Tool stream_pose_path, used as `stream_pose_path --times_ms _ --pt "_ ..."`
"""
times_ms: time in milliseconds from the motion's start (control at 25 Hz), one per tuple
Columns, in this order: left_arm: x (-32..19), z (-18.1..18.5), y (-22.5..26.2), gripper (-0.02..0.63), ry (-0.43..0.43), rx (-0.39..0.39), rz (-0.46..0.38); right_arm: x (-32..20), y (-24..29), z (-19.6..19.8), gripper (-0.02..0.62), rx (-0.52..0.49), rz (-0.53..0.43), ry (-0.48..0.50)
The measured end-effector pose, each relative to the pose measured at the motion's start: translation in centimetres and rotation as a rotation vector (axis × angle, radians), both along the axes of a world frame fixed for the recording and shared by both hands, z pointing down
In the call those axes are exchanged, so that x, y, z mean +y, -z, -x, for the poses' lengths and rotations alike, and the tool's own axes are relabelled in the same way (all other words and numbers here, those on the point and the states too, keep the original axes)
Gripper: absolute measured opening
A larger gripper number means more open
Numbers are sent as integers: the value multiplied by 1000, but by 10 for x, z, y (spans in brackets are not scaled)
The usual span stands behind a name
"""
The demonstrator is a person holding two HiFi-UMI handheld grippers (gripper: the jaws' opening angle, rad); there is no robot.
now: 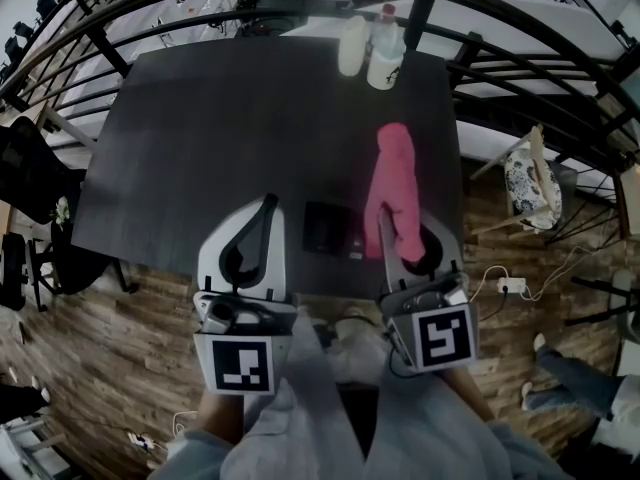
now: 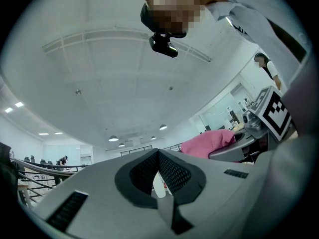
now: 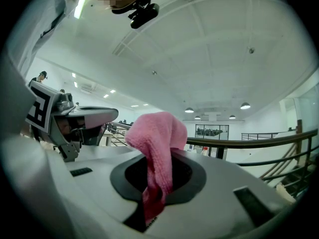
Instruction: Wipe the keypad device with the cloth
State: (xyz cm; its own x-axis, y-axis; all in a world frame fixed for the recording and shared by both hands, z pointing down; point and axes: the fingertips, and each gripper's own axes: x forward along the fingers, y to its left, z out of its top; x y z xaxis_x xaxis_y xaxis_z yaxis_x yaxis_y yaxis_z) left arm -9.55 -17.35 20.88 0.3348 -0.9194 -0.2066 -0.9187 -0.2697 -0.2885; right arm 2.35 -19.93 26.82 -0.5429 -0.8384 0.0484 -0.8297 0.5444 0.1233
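The keypad device point(image 1: 326, 228) is a small black square lying flat near the front edge of the dark table point(image 1: 220, 138). It sits between my two grippers. My right gripper point(image 1: 405, 230) is shut on a pink cloth point(image 1: 392, 183), which stands up past the jaws and folds over. In the right gripper view the cloth point(image 3: 157, 133) is pinched between the closed jaws of that gripper point(image 3: 158, 183). My left gripper point(image 1: 267, 203) is shut and holds nothing. Its pads point(image 2: 172, 173) meet at a point. Both grippers tilt up toward the ceiling.
At the table's far edge stand a pale bottle point(image 1: 352, 46) and a white bottle point(image 1: 386, 56). A black railing point(image 1: 520, 28) curves behind the table. There is a patterned chair point(image 1: 530, 188) to the right and a power strip point(image 1: 512, 286) on the wooden floor.
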Motion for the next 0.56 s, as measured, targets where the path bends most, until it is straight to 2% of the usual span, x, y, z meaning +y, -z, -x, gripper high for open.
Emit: stream_pose_path --times_ms 560 --pt "0 0 2 3 11 -8 -2 -1 -2 4 40 6 10 28"
